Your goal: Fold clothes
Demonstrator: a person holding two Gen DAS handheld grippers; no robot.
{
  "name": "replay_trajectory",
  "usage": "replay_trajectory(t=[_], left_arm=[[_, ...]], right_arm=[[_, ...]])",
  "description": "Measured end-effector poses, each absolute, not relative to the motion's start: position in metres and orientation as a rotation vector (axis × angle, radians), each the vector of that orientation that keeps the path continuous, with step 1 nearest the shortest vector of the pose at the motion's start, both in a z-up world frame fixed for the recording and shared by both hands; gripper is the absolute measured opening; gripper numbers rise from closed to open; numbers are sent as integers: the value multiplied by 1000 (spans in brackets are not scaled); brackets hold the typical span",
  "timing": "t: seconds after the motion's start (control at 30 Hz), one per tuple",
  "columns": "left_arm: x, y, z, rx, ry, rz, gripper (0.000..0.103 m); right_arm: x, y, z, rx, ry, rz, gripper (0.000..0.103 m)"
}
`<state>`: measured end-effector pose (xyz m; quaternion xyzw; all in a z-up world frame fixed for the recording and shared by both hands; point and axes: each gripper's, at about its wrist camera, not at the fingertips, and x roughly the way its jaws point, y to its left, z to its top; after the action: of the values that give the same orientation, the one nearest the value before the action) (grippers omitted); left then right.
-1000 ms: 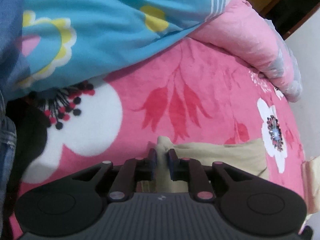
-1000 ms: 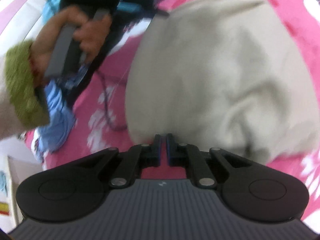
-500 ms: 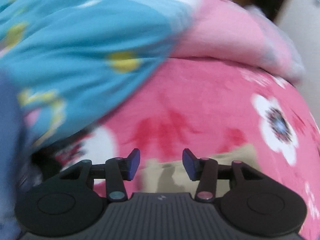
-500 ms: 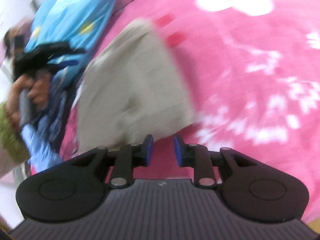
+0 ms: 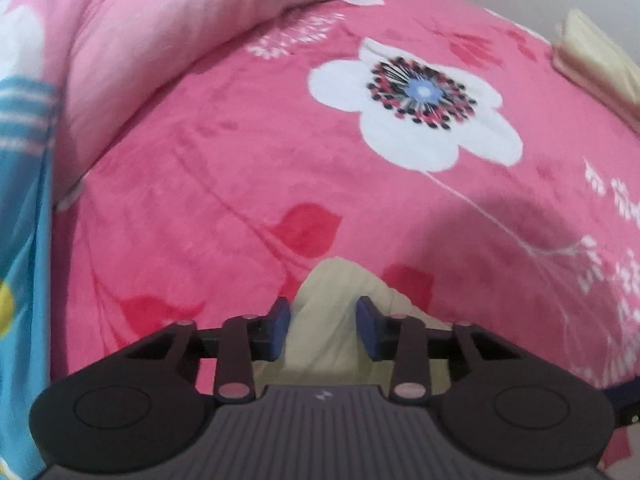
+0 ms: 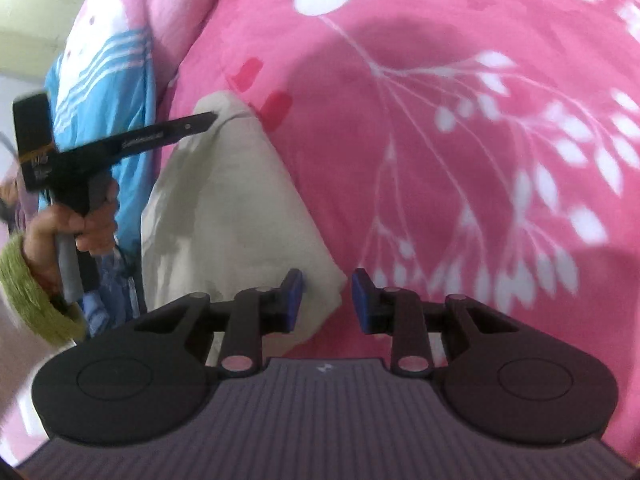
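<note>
Through the left wrist camera I saw the left gripper [image 5: 323,330] with its blue pads spread apart and a fold of the beige garment [image 5: 332,312] rising between them, though neither pad was pressing on it. That garment lay on the pink flowered blanket [image 5: 248,152], on the near side of the blanket's big white flower [image 5: 416,108]. A pink quilt [image 5: 160,40] was heaped at the blanket's far left edge, with a blue patterned cover [image 5: 24,208] further left. From the right wrist camera, the right gripper [image 6: 327,300] was likewise spread apart, and the near corner of the beige garment lay just by its left pad without being pinched. The garment stretched away across the blanket's left part, and the left gripper, held in a hand [image 6: 76,224] with a green cuff [image 6: 28,292], reached its tip to the garment's far corner. The blue cover lay just left of the garment.
</note>
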<state>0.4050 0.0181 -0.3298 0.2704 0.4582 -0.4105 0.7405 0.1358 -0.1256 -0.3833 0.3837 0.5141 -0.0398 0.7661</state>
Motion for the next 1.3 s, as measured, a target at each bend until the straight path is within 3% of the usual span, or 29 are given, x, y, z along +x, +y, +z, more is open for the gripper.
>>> replay_trajectory(t=[0.03, 0.13, 0.27, 0.53, 0.7, 0.8, 0.93, 1.2, 1.3], left_arm=[[405, 16, -331, 617, 998, -908, 23], [395, 13, -328, 681, 969, -938, 10], [406, 22, -318, 561, 1021, -904, 8], [464, 59, -324, 101, 1271, -741, 8], [485, 68, -338, -56, 1385, -704, 8], [490, 67, -344, -76, 1421, -696, 8], [493, 64, -349, -59, 1440, -695, 10], [497, 63, -357, -49, 1463, -694, 12], [497, 63, -359, -51, 1462, -694, 13]], right_arm=[[140, -123, -384, 780, 1131, -58, 24], [147, -117, -385, 677, 1173, 14, 14], [142, -122, -389, 685, 1243, 59, 1], [126, -125, -407, 693, 1401, 104, 0], [133, -145, -385, 690, 1257, 82, 0], [144, -151, -366, 586, 1138, 97, 4], [146, -131, -357, 306, 1094, 245, 24], [130, -91, -353, -14, 1073, 428, 26], [131, -75, -361, -130, 1060, 446, 41]])
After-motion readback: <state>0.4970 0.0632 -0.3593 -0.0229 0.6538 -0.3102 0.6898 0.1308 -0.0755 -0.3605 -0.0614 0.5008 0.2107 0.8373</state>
